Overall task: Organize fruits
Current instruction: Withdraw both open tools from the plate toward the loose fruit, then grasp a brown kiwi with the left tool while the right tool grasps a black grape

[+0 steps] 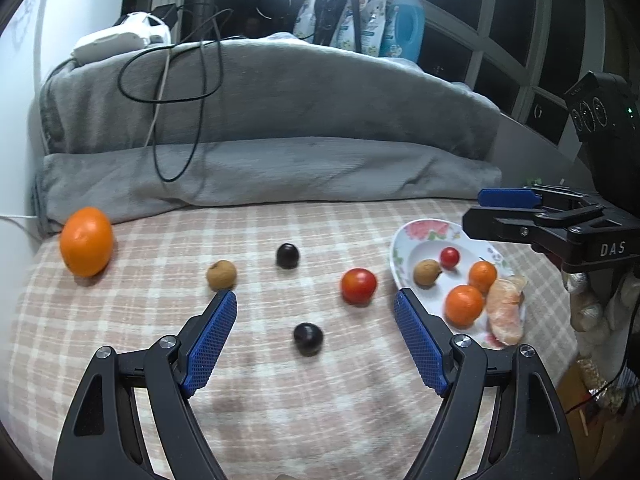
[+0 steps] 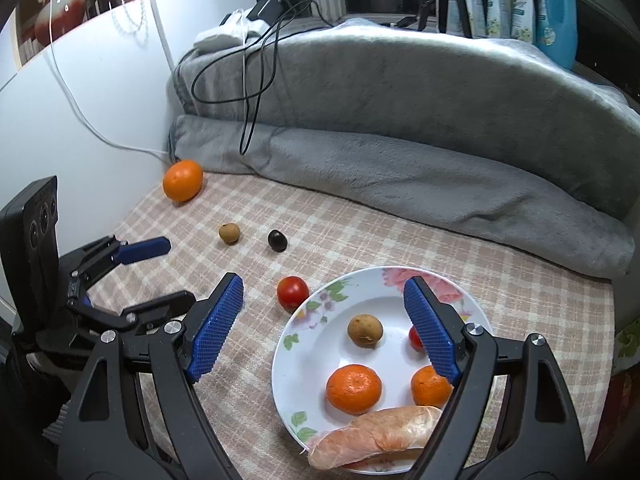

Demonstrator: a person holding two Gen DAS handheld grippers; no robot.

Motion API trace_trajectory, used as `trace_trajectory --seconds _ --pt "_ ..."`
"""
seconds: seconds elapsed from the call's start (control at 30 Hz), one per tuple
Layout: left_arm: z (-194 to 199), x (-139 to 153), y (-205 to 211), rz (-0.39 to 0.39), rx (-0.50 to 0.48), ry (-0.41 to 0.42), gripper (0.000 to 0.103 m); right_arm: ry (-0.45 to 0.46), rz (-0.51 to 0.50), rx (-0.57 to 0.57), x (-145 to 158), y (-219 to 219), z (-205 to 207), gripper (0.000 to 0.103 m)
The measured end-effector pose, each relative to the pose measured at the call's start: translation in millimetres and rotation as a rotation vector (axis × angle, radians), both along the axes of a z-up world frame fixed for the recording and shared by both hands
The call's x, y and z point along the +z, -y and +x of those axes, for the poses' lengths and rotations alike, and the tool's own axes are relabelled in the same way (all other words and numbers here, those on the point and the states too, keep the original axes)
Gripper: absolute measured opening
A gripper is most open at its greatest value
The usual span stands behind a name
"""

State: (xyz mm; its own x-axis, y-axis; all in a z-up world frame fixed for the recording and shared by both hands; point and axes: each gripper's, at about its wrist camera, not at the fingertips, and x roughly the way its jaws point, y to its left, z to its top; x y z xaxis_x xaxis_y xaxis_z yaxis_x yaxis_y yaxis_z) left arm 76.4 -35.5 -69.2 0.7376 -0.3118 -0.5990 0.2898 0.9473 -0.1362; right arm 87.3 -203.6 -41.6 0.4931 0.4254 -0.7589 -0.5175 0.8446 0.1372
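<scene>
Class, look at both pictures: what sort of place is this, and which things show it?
Probably a home bedroom: fruit lies on a pink checked bedsheet, a folded grey fleece blanket lies behind, and a blue detergent bottle stands by the dark window.

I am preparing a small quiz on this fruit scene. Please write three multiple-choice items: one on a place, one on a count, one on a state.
1. Where does the big orange lie?
A. on the plate
B. on the checked cloth, next to the grey blanket
C. between the left tongs

2. How many pieces of fruit lie on the cloth, off the floral plate?
A. two
B. eight
C. five

3. How do the left tongs stand?
A. open, holding nothing
B. shut on a tomato
C. shut on a grape

Key:
1 B, it sits at the blanket's edge, far from the plate.
2 C, the orange, a longan, two dark grapes and a tomato.
3 A, the blue pads stand wide apart with only cloth between.
</scene>
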Motion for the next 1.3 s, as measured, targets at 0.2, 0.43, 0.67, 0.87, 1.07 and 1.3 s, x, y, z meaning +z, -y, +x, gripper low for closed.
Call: trace_trajectory --seconds 0.2,0.43,0.67,0.87,1.07,1.3 --pt "8.7 -5.8 -20.9 0.003 0.015 -0.009 0.081 -0.012 -0.001 0.03 -1.9 -8.0 7.2 0.085" --pt "24.2 -16.7 -50.4 0.008 0.037 -0.036 0.081 -0.014 -0.036 0.093 -8.3 -25.4 13.2 0.085" --pt "44.6 -25.8 -62.1 -0.018 0.022 -0.067 0.079 -0.05 -0.066 0.146 -20.5 -49.0 29.4 0.08" --pt "60.9 -34.1 -61.3 -0.047 -0.022 -0.104 0.062 -0.143 -0.054 0.17 -37.5 -67.2 50.5 0.067" --pt "73.1 -42.2 -60.7 -0.057 -0.038 -0.134 0.051 -0.254 -0.018 0.168 -56.1 -84.3 72.5 0.052" --pt "82.4 -45.6 -59.6 -0.06 -0.043 -0.148 0.043 -0.335 -0.012 0.158 -75.4 -102.9 93.6 0.046"
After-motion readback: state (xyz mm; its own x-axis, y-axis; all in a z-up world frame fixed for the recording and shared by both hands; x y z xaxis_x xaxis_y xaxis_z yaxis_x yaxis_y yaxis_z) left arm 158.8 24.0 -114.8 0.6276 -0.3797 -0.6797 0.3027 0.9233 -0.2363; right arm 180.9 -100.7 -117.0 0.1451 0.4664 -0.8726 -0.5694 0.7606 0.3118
